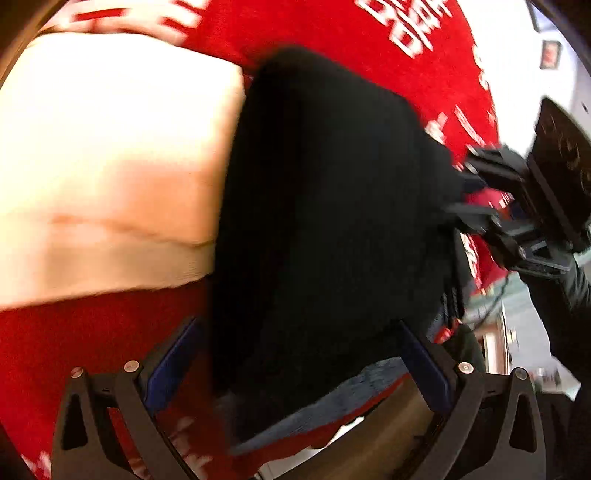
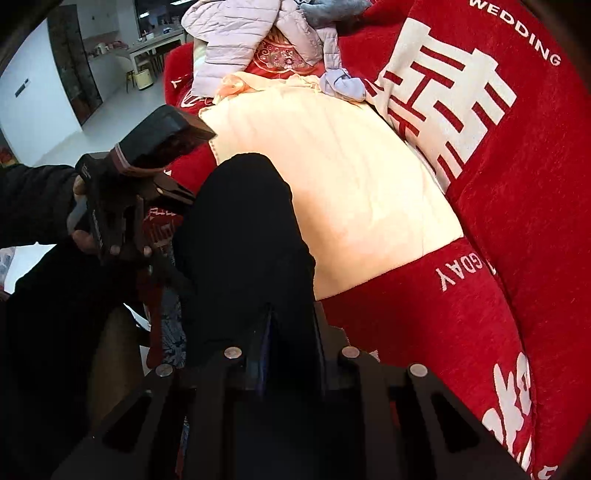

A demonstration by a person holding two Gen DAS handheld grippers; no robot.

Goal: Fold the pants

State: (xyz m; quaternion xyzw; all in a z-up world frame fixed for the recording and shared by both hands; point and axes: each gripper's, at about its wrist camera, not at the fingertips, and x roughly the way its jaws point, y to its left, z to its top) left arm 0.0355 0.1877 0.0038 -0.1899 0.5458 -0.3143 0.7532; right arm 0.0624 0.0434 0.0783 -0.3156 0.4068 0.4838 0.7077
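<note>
Two grippers meet the black pants (image 2: 243, 236): your right gripper (image 2: 280, 332) is clamped on one edge, your left gripper (image 1: 295, 354) spread wide around the other — close it, I judge, before folding over the cream blanket (image 2: 343, 177); the lilac jacket (image 2: 255, 33) crowds the red cover (image 2: 524, 229).

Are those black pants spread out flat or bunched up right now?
Bunched up. The black pants hang in a narrow draped mass over the red blanket, pinched in the right gripper. How many layers, cannot tell.
</note>
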